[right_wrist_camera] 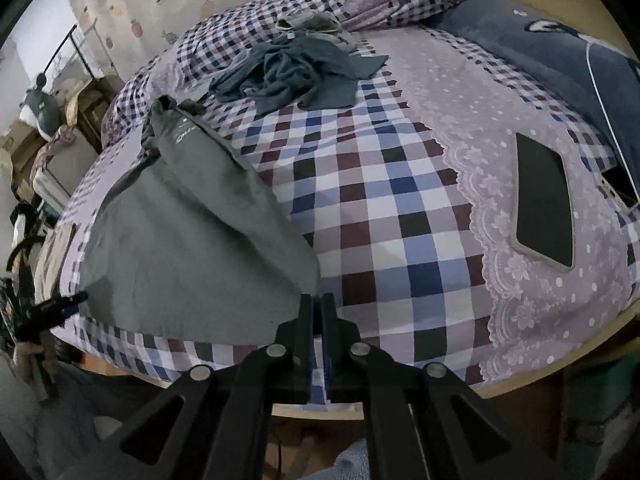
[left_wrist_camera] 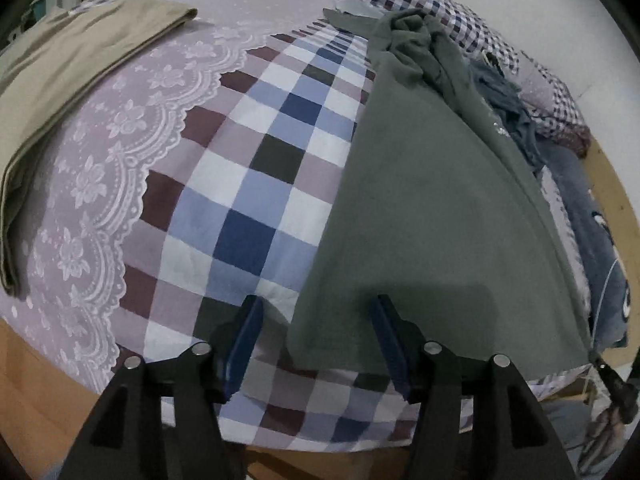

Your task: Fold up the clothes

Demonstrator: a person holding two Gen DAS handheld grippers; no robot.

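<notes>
Two grippers: left gripper (left_wrist_camera: 316,336) wide apart, empty; right gripper (right_wrist_camera: 318,316) pinched on the garment's near right corner.
Garment: grey-green cotton garment (right_wrist_camera: 192,248) spread flat on checked bedspread (right_wrist_camera: 380,208), near edge.

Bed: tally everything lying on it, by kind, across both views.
Grey-green garment: 1
Khaki folded garment: 1
Blue-grey crumpled clothes, number of pieces unclear: 1 heap
Dark blue plush blanket: 1
Phones: 2
White cable: 1
Total: 7
</notes>
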